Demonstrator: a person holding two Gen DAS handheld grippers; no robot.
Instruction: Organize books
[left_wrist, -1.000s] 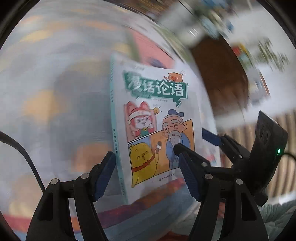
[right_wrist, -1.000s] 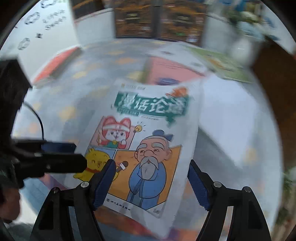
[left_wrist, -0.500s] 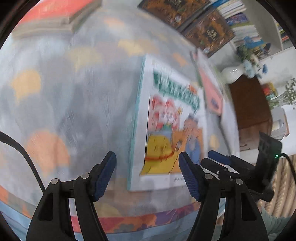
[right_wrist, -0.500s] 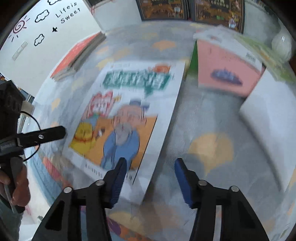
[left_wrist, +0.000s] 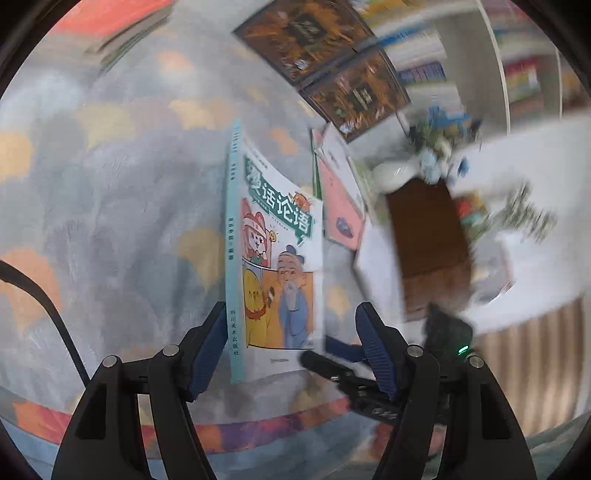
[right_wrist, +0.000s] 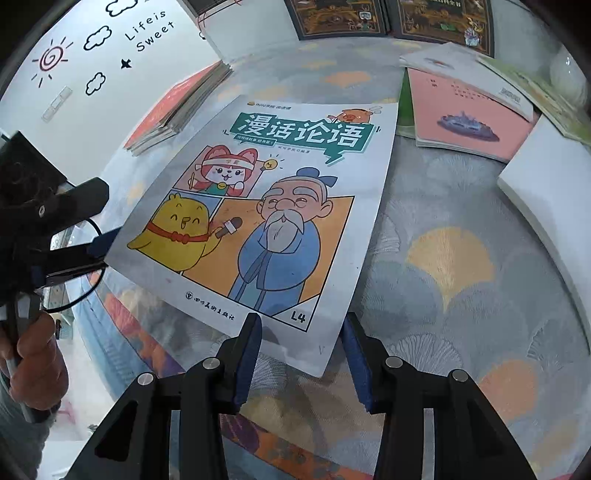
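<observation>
A white cartoon book (right_wrist: 266, 206) with a teal Chinese title lies flat on the patterned cloth, near its front edge. In the left wrist view the same book (left_wrist: 280, 266) shows with its teal spine toward me. My left gripper (left_wrist: 291, 343) is open, its jaws either side of the book's near end. My right gripper (right_wrist: 301, 350) is open just in front of the book's bottom right corner. The left gripper's fingers (right_wrist: 88, 195) show at the book's left edge. Neither grips the book.
A pink book (right_wrist: 469, 118) lies on other books at the back right. A red-covered stack (right_wrist: 177, 107) lies at the back left. Two dark books (right_wrist: 391, 14) stand at the rear wall. A white book (right_wrist: 550, 195) is at the right. A brown cabinet (left_wrist: 428, 240) stands beyond.
The book has gone from held up to lying flat on the cloth. Both grippers have shifted around its near end; the right one's jaws stand closer together than a second ago.
</observation>
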